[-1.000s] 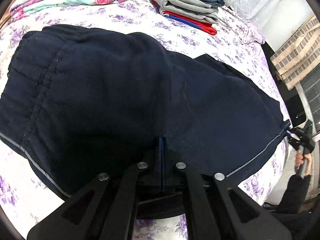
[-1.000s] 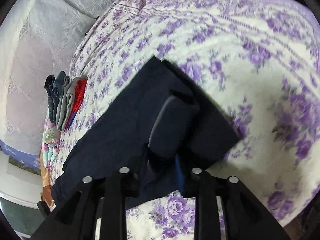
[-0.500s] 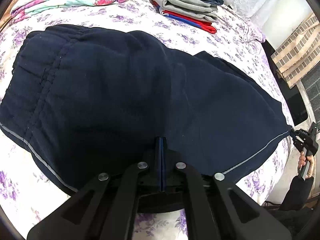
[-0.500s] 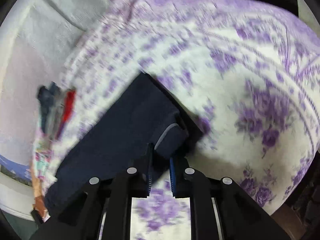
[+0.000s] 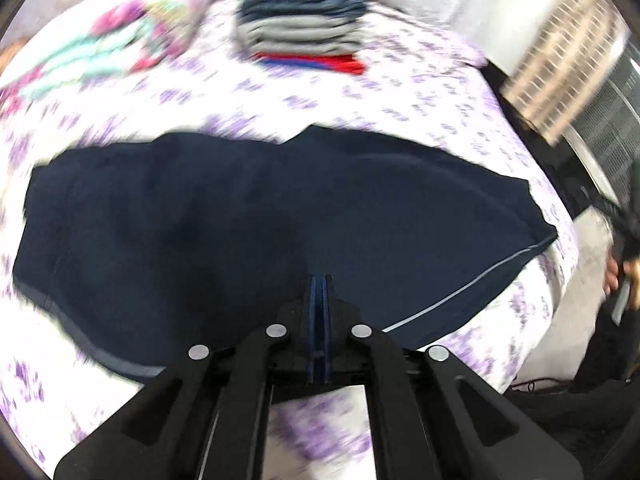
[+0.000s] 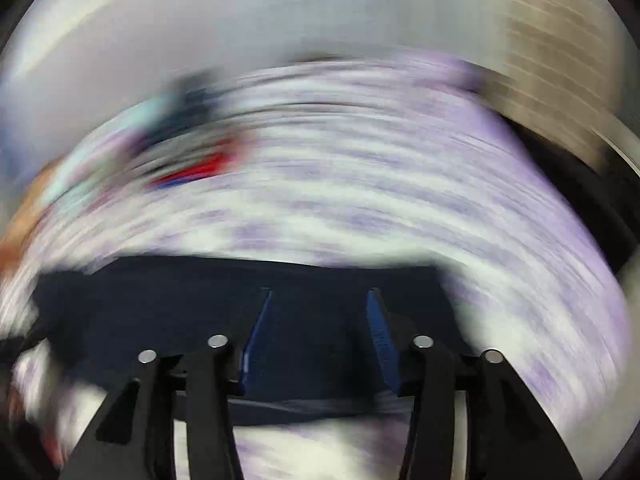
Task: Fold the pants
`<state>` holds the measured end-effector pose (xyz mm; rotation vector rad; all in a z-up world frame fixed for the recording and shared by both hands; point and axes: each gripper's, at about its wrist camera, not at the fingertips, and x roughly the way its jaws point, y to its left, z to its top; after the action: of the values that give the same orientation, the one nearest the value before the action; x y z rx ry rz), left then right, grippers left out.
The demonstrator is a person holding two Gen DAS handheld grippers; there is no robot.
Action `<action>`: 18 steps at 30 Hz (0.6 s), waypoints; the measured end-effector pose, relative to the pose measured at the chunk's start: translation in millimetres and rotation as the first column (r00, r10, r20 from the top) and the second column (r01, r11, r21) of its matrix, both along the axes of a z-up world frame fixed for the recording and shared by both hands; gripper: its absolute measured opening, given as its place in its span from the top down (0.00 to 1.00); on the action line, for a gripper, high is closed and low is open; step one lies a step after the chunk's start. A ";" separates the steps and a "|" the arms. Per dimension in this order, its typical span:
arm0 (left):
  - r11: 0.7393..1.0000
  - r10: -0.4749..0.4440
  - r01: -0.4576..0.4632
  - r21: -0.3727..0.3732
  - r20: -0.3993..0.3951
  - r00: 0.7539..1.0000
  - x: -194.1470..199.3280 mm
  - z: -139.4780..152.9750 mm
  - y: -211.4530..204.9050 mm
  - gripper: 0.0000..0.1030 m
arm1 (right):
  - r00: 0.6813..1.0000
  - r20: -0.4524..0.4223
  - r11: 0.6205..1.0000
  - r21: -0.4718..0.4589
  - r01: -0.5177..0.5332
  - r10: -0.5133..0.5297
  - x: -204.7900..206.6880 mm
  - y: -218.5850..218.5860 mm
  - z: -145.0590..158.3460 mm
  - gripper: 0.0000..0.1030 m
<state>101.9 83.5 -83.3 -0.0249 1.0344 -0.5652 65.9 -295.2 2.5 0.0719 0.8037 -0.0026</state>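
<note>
Both grippers have lifted back from the navy pants (image 5: pixel 280 232) since the earlier frames, and the right one has let go of the leg hem it was pinching. Left gripper (image 5: pixel 319 280) is shut, blue pads pressed together, nothing visibly clamped; whether fabric is caught at the very tips can't be told, dark on dark. Right gripper (image 6: pixel 320 300) has its jaws opening, pads well apart, only pants cloth seen behind the gap, not gripped. Pants lie spread flat across the purple floral bedspread (image 5: pixel 400 92), grey piping along the near edge; waistband end at left is smeared. Stack of folded clothes (image 5: pixel 300 28) sits at the far side, floral bedding bundle (image 5: pixel 120 32) beside it, both blurred. Right wrist view is heavily motion-streaked; bedspread pattern unreadable, the stack just a red-blue smudge. A hand (image 5: pixel 620 276) is cut off at the right edge of the left wrist view.
</note>
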 end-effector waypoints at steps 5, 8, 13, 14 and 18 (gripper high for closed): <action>0.993 -0.064 0.069 0.093 -0.063 0.996 18.2 -27.3 -49.0 0.94 | 0.842 -0.073 0.841 -0.055 -0.538 0.534 104.7 144.6 -18.8 0.51; 0.994 -0.052 0.062 0.086 -0.120 0.991 22.9 -48.1 -50.5 0.94 | 0.737 -0.198 0.725 -0.141 -0.674 0.646 148.2 205.7 -43.4 0.51; 0.998 -0.045 0.051 0.040 -0.133 0.990 22.8 -51.6 -42.9 0.94 | 0.666 -0.314 0.639 -0.198 -0.743 0.677 187.2 241.7 -71.1 0.51; 0.998 -0.046 0.051 0.036 -0.137 0.990 24.0 -52.1 -42.7 0.94 | 0.659 -0.327 0.632 -0.199 -0.749 0.678 186.4 244.8 -76.8 0.51; 0.996 -0.054 0.062 0.061 -0.123 0.991 22.6 -51.1 -46.6 0.94 | 0.645 -0.374 0.633 -0.174 -0.755 0.666 191.6 248.0 -100.6 0.82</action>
<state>124.5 36.9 -134.3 0.0281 1.1741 -0.5887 257.5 -47.2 -98.0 -0.5872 1.0625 0.6447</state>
